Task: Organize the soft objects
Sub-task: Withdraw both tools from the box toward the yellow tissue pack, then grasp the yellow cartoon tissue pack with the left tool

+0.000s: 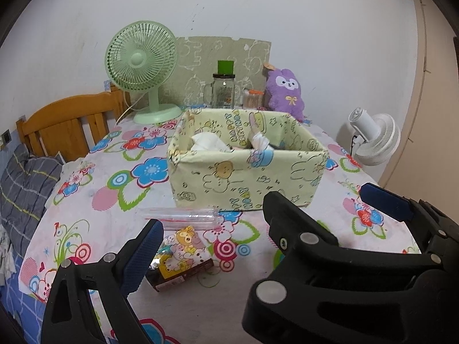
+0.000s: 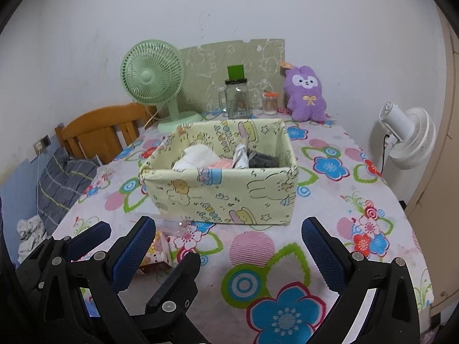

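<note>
Both the left gripper (image 2: 134, 246) and the right gripper (image 2: 229, 246) hang wide open and empty over the flowered table (image 2: 330, 166), while the soft cloths (image 2: 198, 156) lie inside the yellow fabric box (image 2: 223, 189) just beyond them.

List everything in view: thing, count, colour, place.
fabric box: 1, pale yellow cartoon print, table centre
soft items: several, white, pink, grey, inside box
cartoon packet: 1, yellow and brown, in front of box
clear plastic bag: 1, red-edged, beside packet
green fan: 1, table's far left
glass jar: 1, clear, green lid, far edge
plush toy: 1, purple, far right
white fan: 1, off table, right
left gripper: open
right gripper: open
</note>
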The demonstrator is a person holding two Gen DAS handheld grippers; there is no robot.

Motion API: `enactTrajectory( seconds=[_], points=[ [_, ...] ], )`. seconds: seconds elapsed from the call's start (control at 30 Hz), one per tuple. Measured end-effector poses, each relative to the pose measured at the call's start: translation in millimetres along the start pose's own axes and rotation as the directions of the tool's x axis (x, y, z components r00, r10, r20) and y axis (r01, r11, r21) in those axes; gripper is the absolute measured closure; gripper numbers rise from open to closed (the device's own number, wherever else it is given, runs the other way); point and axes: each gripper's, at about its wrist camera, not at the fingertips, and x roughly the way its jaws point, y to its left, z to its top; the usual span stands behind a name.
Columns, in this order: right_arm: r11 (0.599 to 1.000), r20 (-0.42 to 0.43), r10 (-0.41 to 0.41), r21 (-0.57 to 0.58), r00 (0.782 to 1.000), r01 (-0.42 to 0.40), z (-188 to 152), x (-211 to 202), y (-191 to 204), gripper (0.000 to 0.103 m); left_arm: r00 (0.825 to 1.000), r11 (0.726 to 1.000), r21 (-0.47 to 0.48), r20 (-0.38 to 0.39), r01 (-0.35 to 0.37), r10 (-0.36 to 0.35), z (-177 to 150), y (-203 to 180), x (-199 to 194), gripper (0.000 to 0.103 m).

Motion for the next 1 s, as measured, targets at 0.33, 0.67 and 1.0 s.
enactTrajectory(
  seconds=[0.33,0.67,1.0],
  points=[
    [0.998,-0.031,0.056,-0.039,0.998,-0.057,-11.5,24.4,17.2,0.000,0.998,0.999,-0.018,-0.046,-0.034,0.033,-14.7,21.5,11.8,0.005],
    [0.995,-0.085,0.080,-0.050,0.993,-0.084,-23.6,47.3,29.8,0.000,0.994,0.998,-0.047,-0.101,-0.043,0.038,-27.1,41.4,30.0,0.005],
    [0.995,-0.139,0.085,-0.045,0.987,-0.092,-28.8,68.0,31.9,0.000,0.988,0.997,-0.062,-0.146,-0.053,0.043,-31.5,49.5,47.8,0.005]
  ],
)
